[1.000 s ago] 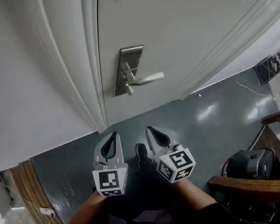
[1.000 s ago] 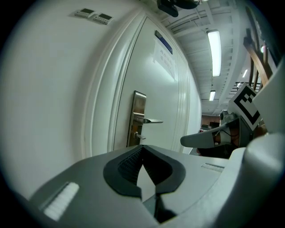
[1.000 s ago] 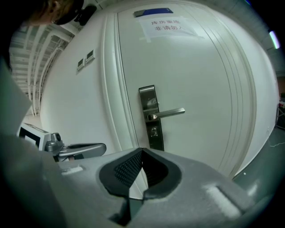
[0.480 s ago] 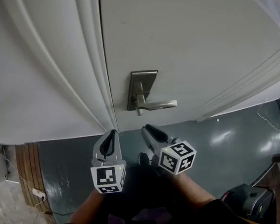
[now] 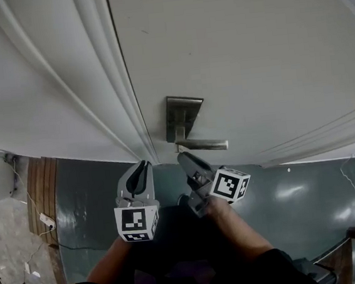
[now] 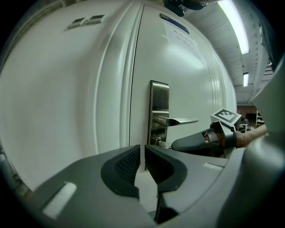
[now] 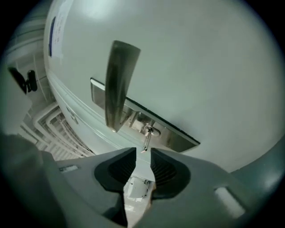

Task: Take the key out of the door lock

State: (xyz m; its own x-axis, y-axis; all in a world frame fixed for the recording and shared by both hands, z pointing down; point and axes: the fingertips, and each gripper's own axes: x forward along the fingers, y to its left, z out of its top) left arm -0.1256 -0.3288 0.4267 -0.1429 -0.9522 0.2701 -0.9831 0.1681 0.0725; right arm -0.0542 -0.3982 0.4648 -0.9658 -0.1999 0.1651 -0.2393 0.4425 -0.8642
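You're still lining up: your right gripper (image 7: 143, 150), jaws slightly apart and empty, faces the key (image 7: 146, 139) just ahead, so ease forward and pinch it; your left gripper (image 6: 142, 148) hangs all but closed, empty.

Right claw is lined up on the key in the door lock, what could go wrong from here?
The right claw has only a narrow gap and the key is thin, so it may nudge it or pinch crookedly. The lever handle sits close beside the key; the claw could bump it.
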